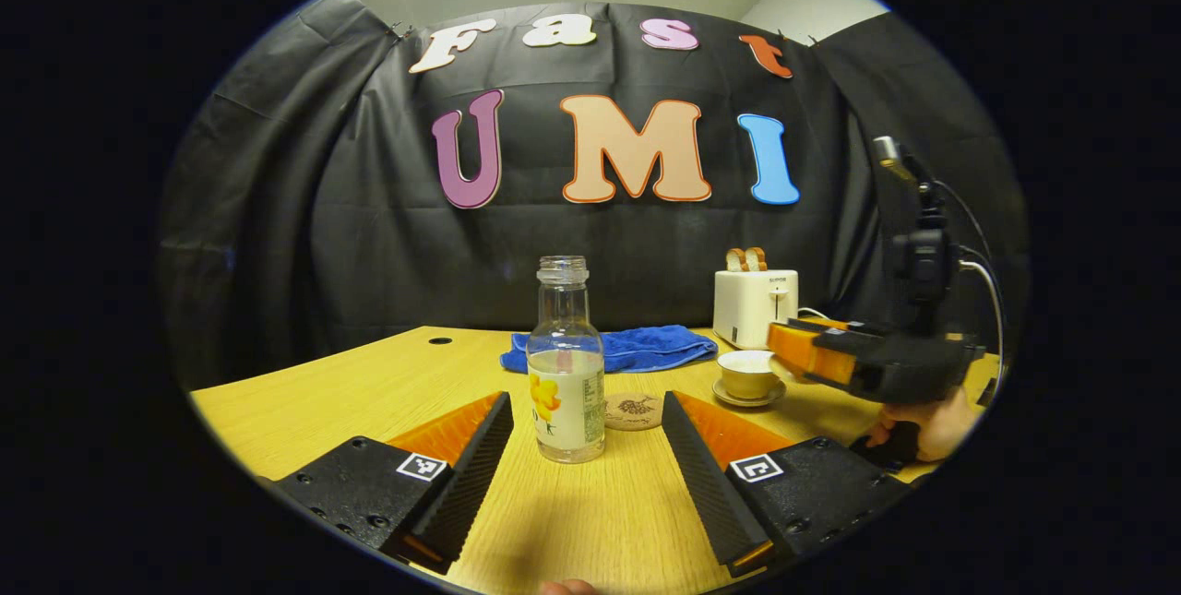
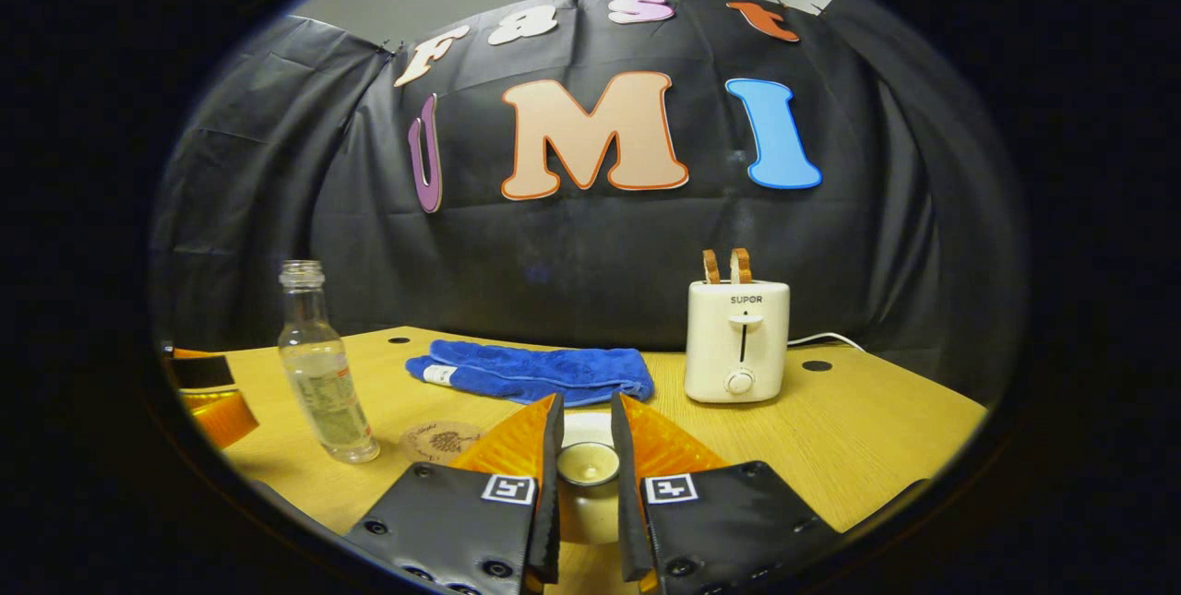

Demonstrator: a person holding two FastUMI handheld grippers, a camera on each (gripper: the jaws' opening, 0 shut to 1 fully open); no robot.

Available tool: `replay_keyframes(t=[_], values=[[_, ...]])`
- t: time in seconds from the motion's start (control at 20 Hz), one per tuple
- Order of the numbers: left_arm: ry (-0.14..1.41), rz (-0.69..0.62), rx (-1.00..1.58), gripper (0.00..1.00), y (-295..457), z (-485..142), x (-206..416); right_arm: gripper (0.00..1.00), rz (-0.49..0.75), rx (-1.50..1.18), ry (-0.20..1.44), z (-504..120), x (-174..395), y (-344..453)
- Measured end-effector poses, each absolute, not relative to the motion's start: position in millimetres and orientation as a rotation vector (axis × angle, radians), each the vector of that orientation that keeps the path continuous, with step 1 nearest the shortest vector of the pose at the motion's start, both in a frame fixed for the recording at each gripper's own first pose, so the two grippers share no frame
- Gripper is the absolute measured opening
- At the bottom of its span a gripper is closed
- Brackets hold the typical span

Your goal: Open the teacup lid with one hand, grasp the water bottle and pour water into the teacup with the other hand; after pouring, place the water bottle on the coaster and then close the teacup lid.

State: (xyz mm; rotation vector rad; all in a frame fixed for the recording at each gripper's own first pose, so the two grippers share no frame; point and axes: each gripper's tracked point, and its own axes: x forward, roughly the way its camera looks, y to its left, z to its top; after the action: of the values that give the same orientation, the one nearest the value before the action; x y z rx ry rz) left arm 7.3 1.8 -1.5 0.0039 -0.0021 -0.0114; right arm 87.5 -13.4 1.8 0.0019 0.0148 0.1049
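1. Wooden table (image 1: pixel 304 401) carries the whole setup: a clear water bottle (image 1: pixel 566 364) stands upright and uncapped, holding some water, with a yellow flower on its label.
2. In the left gripper view, the left gripper (image 1: pixel 587 447) is spread wide, its two fingers flanking the bottle on either side without touching it.
3. Just beside the bottle, toward the back and right, a round coaster (image 1: pixel 633 410) lies flat on the table with nothing on it.
4. Farther right, the teacup (image 1: pixel 747 374) sits on its saucer (image 1: pixel 749 399), and in this view the cup's mouth looks uncovered.
5. The right gripper (image 1: pixel 801 355) shows here from the side, just right of the cup and above it, a hand (image 1: pixel 932 424) gripping its handle below.
6. In the right gripper view, the right gripper (image 2: pixel 587 466) is drawn narrow around the small knob of the teacup lid (image 2: pixel 588 463), both fingers lying against it.
7. Behind, a folded blue towel (image 1: pixel 614 348) lies near the wall, and a white toaster (image 1: pixel 755 304) with two slices of toast (image 1: pixel 745 258) stands to its right.
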Motion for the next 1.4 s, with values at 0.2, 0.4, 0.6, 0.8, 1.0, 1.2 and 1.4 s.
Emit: replay_keyframes(t=[0.2,0.4,0.6,0.8,1.0,1.2,1.4], values=[[-0.003,0.003,0.005,0.95,7,-2,27,0.29,0.108,0.003,0.012,4,55,-24],[0.002,0.024,0.005,0.95,13,-3,53,0.29,0.113,0.003,0.014,5,48,-26],[0.004,0.035,0.006,0.95,18,-4,83,0.29,0.113,0.004,0.014,4,48,-26],[0.006,0.023,0.005,0.95,18,-4,110,0.29,0.113,0.003,0.014,5,48,-26],[0.01,0.006,0.006,0.72,17,-5,126,0.29,0.112,0.003,0.014,5,48,-26],[0.01,0.007,0.004,0.66,19,-5,130,0.29,0.112,0.003,0.014,5,48,-26],[0.014,-0.002,0.011,0.66,15,-5,131,0.29,0.101,0.002,0.015,5,45,-30]])
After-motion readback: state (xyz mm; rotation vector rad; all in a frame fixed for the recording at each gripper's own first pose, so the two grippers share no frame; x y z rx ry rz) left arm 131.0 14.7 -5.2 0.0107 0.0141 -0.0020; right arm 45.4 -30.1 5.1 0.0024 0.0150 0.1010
